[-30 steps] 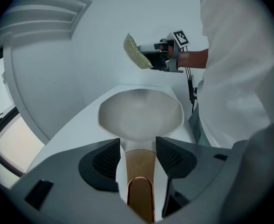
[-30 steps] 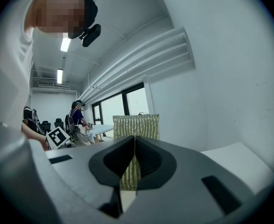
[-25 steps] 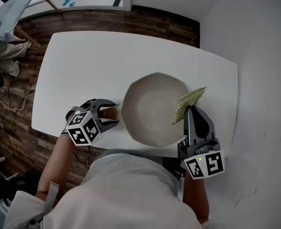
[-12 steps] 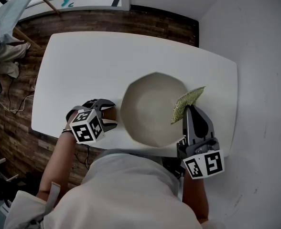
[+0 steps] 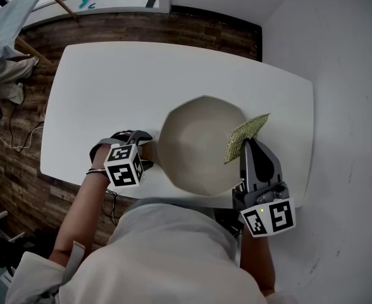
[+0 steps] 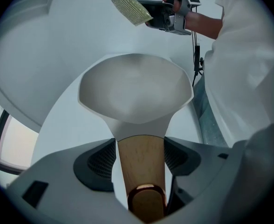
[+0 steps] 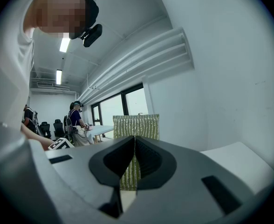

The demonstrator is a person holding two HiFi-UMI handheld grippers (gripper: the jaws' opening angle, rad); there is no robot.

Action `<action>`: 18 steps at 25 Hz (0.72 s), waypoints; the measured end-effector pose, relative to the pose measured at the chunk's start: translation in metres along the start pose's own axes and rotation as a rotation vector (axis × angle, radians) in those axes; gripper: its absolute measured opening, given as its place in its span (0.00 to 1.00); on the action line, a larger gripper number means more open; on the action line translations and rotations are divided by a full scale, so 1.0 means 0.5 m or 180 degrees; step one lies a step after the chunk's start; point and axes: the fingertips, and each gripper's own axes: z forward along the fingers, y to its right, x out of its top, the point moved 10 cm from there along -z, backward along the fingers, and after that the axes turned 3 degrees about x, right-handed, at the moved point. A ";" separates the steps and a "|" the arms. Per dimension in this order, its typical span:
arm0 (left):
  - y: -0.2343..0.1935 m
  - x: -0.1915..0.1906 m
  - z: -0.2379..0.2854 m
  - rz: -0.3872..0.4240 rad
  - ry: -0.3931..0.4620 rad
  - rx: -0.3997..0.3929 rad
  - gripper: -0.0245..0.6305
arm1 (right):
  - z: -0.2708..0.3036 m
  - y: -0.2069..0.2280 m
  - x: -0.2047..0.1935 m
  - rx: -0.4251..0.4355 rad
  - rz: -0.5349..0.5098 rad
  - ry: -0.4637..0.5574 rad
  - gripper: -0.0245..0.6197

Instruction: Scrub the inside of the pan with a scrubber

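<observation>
wooden handle: loose between just-opened left hand-held gripper | right: clamps scrubber

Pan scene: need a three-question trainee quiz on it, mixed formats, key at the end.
1. Open: what lies between the left gripper's fingers?
2. True or false: the scrubber is pressed against the floor of the pan.
3. Multiple choice: the scrubber is held by A) the right gripper, B) the left gripper, C) nothing, it lies loose.

Key
1. The pan's wooden handle. Those fingers have just been opening and stand either side of it, not clamped.
2. False. The left gripper view shows it in the air, clear of the pan.
3. A. The right gripper's fingers are closed on it.
</observation>
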 end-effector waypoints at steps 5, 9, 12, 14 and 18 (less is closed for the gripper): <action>0.002 0.014 0.012 0.0053 -0.0063 -0.0012 0.51 | -0.002 0.007 -0.003 -0.0006 0.0003 -0.0024 0.07; -0.001 0.013 0.013 0.0031 -0.0085 -0.0049 0.50 | 0.005 0.011 -0.003 -0.0011 0.0010 -0.0036 0.07; -0.001 0.014 0.014 -0.0032 -0.0110 -0.0065 0.49 | 0.010 0.015 -0.005 -0.0003 0.0010 -0.0046 0.07; -0.002 0.013 0.014 -0.0050 -0.0132 -0.0074 0.48 | 0.016 0.016 -0.008 0.0002 0.0004 -0.0063 0.07; -0.001 0.013 0.014 -0.0068 -0.0145 -0.0060 0.48 | 0.025 0.027 -0.018 -0.0013 -0.0021 -0.0110 0.07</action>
